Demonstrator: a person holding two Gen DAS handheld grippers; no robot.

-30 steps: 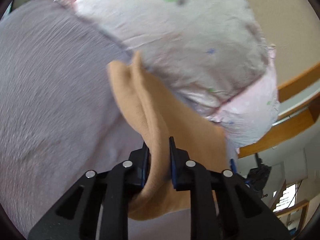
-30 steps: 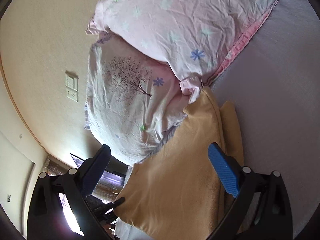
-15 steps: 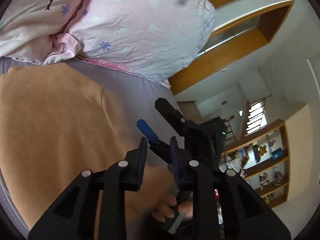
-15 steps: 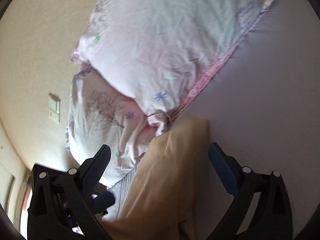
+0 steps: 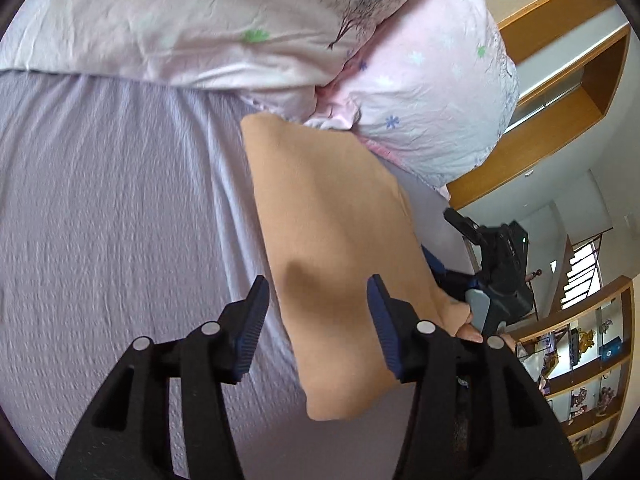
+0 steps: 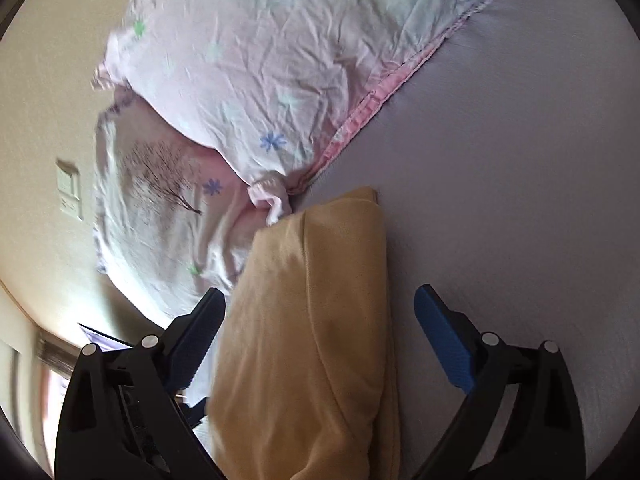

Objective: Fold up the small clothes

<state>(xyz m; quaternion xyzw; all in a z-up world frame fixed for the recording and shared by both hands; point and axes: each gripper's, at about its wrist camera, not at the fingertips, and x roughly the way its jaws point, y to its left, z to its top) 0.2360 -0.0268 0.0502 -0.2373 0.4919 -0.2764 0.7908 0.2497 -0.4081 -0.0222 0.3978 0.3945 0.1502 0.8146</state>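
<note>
Since half a second earlier, left gripper (image 5: pixel 316 316) had spread its jaws, gripping nothing. Right gripper (image 6: pixel 320 328) hung wide open. Cloth (image 5: pixel 332 240) lay folded on sheet (image 5: pixel 120 220), pillows (image 5: pixel 420 112) at 12 o'clock.

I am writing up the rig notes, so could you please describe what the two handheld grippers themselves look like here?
The left gripper and right gripper look alike: matte black angular frames with cut-out openings and round silver pivot pins. Each has two fingers faced with ribbed blue pads. In the left wrist view, the right gripper's black body carries a small green light and a grey trigger. No cables or sleeves are visible.
</note>
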